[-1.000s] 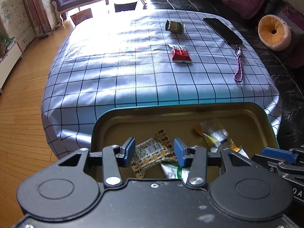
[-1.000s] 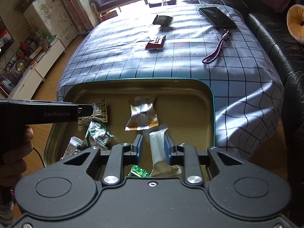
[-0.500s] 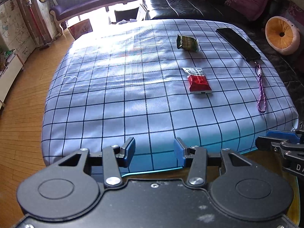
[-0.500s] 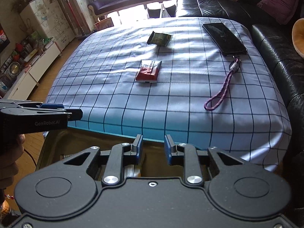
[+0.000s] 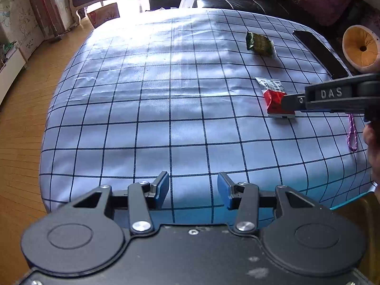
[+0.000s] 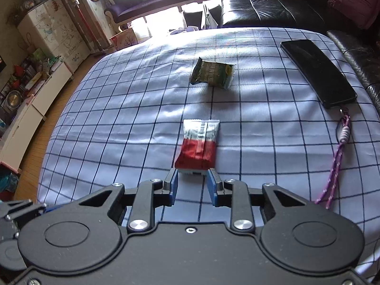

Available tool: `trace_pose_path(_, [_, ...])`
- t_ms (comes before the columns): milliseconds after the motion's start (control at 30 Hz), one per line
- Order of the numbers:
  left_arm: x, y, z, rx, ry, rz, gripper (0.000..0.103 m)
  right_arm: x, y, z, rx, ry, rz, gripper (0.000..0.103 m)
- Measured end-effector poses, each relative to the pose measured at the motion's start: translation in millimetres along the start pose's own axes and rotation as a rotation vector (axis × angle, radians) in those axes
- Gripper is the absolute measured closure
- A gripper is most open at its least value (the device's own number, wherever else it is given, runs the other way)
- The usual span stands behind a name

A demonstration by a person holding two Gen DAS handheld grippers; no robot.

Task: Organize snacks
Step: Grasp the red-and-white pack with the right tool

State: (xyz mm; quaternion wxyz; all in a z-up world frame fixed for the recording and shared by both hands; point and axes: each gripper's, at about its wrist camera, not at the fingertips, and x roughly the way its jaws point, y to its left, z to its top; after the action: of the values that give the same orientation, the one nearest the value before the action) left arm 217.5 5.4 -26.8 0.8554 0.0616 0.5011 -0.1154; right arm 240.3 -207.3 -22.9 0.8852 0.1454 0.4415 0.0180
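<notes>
A red and white snack packet (image 6: 198,146) lies flat on the checked tablecloth (image 6: 118,128), just beyond my right gripper (image 6: 192,185). Its jaws are opening; the packet's near edge sits at the fingertips, with no pad pressing on it. Farther back lies a green snack packet (image 6: 212,72). In the left wrist view my left gripper (image 5: 192,187) hovers open and empty over the cloth near the front edge. The red packet (image 5: 273,95) and green packet (image 5: 260,44) lie to its far right, the right gripper's arm partly covering the red one. A corner of the tin tray (image 5: 356,204) shows at lower right.
A black phone (image 6: 318,72) with a purple lanyard (image 6: 337,156) lies on the right side of the table. A black leather sofa (image 6: 273,9) stands behind, with cushions. White cabinets (image 6: 30,99) and wooden floor (image 5: 16,142) are to the left.
Both grippers moved forward from over the tin tray out above the tablecloth. The right gripper let go of a white-wrapped snack in the tray and its jaws widened. The red packet is now close.
</notes>
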Motion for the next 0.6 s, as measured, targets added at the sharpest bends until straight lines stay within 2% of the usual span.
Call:
trace_pose_path(100, [-1.4,7.1,-0.3,-0.02,-0.012,-0.006,0.056,13.4,2.0,11.1,0.029,0.004,0.003,0.058])
trace_pose_path(400, [-10.8,12.6,0.3,-0.007,-0.064,0.0,0.056,33.7,12.6,20.1,-0.011,-0.023,-0.12,0.058])
trace_pose_path(600, [-12.2,10.6,-1.8,0.0,-0.074,0.004,0.056,38.2,13.2,20.0,-0.022,-0.035,-0.145,0.055])
